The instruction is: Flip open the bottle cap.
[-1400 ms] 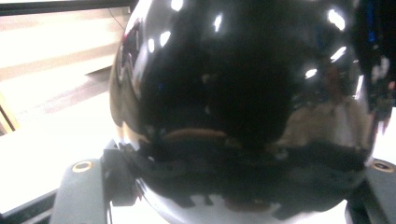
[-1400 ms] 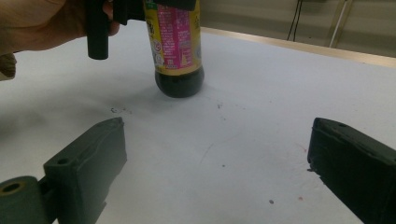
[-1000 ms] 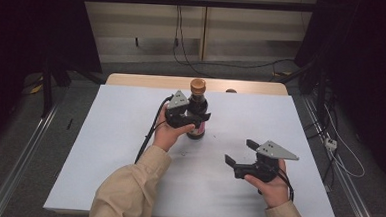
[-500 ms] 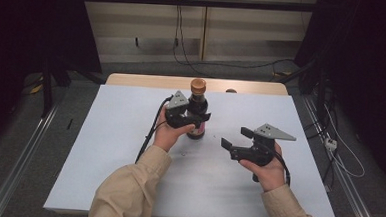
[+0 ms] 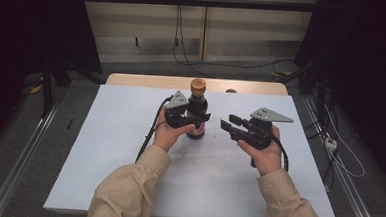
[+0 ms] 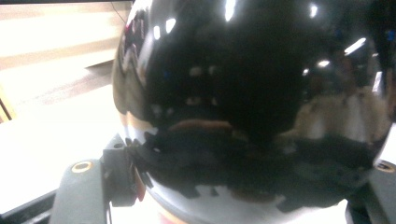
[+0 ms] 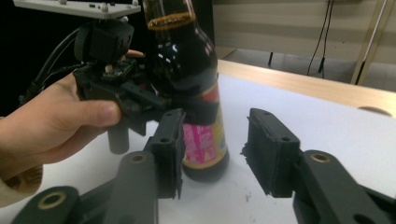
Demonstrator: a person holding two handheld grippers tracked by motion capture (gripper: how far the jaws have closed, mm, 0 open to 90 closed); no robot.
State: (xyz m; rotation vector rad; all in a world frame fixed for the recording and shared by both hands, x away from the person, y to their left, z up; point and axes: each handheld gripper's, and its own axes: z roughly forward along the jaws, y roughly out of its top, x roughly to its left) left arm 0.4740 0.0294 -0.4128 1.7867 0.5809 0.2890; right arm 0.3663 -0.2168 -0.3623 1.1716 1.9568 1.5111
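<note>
Item: dark glass bottle (image 5: 196, 113), upright, far-centre bench (image 5: 104, 134). Heavy, rigid, slick, breakable. Your left hand-held gripper (image 5: 196, 120) clamps its body; your right hand-held gripper (image 5: 228, 123), jaws just narrowing, empty. Take the cap (image 5: 198, 85).

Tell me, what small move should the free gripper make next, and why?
Probably raise the right gripper toward the bottle's brown cap. The left gripper already clamps the dark sauce bottle upright on the table, while the right one's jaws, just narrowing, are empty beside its label.
</note>
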